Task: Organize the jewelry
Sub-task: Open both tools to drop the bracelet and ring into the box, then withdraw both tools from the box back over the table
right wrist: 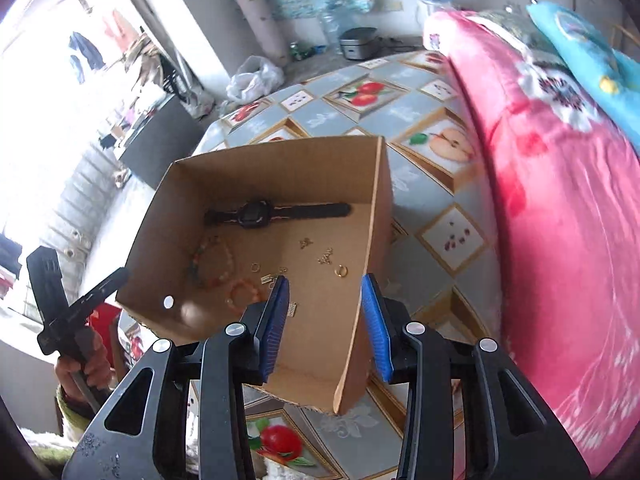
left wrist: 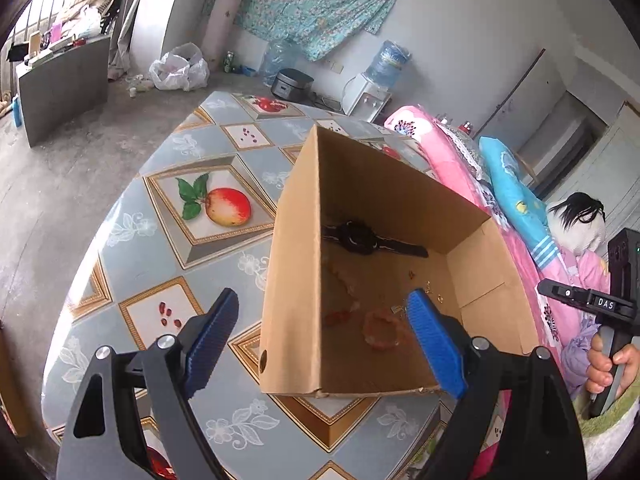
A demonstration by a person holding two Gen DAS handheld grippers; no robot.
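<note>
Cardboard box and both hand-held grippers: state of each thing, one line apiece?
Brown cardboard box: open-topped, upright on the fruit-print tablecloth.
Black wristwatch: flat on the box floor by the far wall, strap open.
Orange bead bracelet: lying in the box.
Small gold ring: loose on the box floor.
Left hand-held gripper: open, empty.
Right hand-held gripper: open, empty.

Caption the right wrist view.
Open blue-padded right claw above brown cardboard box holding black wristwatch and bead bracelets.
</note>
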